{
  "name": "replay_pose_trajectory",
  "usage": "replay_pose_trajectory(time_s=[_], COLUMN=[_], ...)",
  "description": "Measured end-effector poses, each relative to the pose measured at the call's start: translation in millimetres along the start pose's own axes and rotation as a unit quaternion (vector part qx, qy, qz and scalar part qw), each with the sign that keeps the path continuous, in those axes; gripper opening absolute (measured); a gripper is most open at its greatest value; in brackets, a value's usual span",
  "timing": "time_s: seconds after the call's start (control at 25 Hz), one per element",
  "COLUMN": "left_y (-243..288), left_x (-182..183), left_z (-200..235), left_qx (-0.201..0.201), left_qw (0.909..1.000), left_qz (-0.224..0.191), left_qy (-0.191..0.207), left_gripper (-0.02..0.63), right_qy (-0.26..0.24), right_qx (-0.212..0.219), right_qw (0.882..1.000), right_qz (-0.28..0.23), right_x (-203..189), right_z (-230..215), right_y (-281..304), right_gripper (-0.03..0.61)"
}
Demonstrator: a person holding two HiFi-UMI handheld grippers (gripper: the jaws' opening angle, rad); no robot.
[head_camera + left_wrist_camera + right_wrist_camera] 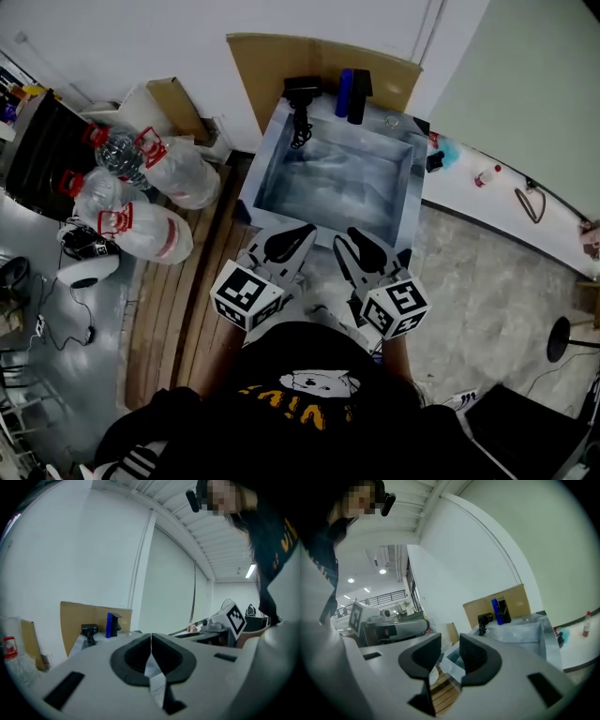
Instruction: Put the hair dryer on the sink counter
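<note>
jaws of the left gripper (295, 239) and right gripper (364, 246) hovered empty at the sink's (265, 159) 6 o'clock edge in the head view. the hair dryer (302, 92) lay on the back ledge at 12 o'clock, cord trailing into the basin, a blue bottle (344, 92) near it.

left gripper view: jaws pressed together on nothing, hair dryer (89, 631) far off at 9 o'clock.

right gripper view: jaws spread, nothing between them, hair dryer (484, 619) at 2 o'clock.

this looked like the approach step. next, probably, reach across the basin, spread jaws round the hair dryer, then carry it to the white worktop (506, 211) at 3 o'clock.

Shiny metal sink (337, 183), matt brown cardboard panel (267, 70), wooden floor slats (202, 291), clear glossy plastic jugs (183, 173)
</note>
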State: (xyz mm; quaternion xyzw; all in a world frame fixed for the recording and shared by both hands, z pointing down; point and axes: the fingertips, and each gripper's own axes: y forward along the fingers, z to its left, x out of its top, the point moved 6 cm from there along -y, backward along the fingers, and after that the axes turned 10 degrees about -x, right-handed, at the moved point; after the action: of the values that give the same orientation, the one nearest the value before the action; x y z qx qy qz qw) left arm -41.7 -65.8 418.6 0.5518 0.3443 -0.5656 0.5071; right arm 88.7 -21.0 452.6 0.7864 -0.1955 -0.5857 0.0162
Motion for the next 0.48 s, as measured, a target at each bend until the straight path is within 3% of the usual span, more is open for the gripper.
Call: replay_pose_trajectory(time_s=[0.28,0.48], left_y=[-3,4], left_x=[1,3], left_z=[-24,-35], left_qx=[0.005,-0.015], left_qw=[1.0000,0.9998], left_qz=[0.008,0.015], left_qy=[0.000,-0.001], left_gripper=[0.009,0.009], right_qy=[0.010,0.015], right_qx=[0.003,-0.008], right_qw=[1.000,0.999], right_qz=[-0.017,-0.029], right_x=[-6,-4], right_z=[7,4], right_y=[-26,-37], right_gripper=[0.092,0.049])
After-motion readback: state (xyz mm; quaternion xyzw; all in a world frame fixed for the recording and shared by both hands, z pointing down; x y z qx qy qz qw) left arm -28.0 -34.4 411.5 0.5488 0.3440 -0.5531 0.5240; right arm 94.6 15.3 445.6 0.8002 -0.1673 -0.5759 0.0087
